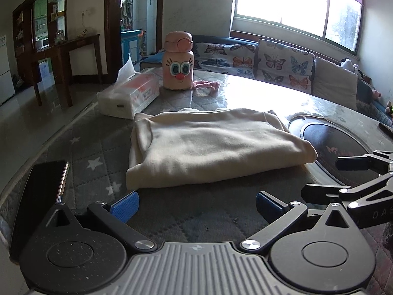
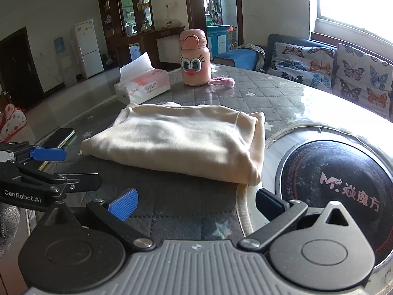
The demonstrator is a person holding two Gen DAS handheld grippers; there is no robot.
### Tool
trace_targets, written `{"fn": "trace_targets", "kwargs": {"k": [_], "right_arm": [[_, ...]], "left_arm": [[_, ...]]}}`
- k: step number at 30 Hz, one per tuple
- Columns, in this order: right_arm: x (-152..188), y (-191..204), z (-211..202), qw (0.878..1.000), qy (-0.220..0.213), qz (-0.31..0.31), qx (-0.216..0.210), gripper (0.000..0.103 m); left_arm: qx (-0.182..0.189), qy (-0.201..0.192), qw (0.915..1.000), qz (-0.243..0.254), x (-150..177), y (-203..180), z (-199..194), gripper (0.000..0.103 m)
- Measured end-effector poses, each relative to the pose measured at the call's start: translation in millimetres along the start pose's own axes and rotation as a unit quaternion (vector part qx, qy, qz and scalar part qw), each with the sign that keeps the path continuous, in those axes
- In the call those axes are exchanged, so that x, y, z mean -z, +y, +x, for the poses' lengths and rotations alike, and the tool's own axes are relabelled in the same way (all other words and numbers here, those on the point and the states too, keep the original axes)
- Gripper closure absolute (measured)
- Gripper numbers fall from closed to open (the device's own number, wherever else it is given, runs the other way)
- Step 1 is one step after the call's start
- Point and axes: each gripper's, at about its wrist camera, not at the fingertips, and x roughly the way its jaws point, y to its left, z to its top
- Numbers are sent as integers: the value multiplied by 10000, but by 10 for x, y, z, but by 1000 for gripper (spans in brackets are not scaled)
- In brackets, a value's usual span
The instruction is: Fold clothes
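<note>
Cream garment (image 1: 211, 147) folded, mid-table, straight ahead of both grippers, long axis left-right. Left gripper (image 1: 196, 205) faces near edge; right gripper (image 2: 196, 205) nearer its right corner. Both jaws spread, empty.

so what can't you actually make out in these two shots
- Underside and inner layers of the folded cream garment: hidden by its own top layer, both views.
- Small print on the tissue pack: too small.
- Phone screen: dark, partly cut off behind the left gripper.
- Outdoors: window blown out.
- Right gripper: open, nothing held.
</note>
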Motion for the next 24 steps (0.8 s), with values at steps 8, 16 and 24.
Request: {"fn": "trace_targets", "kwargs": {"k": [8,16,24], "right_arm": [[40,14,-11,9999,9,64,90,0],[84,45,-43,9998,-10,122,155,0],[137,51,-47,9997,15,187,175,0]], "left_arm": [[-81,-7,10000,0,31,-27,-64,0],[-142,29,9999,29,77,-76,-92,0],[-216,79,9997,54,119,-109,-94,0]]}}
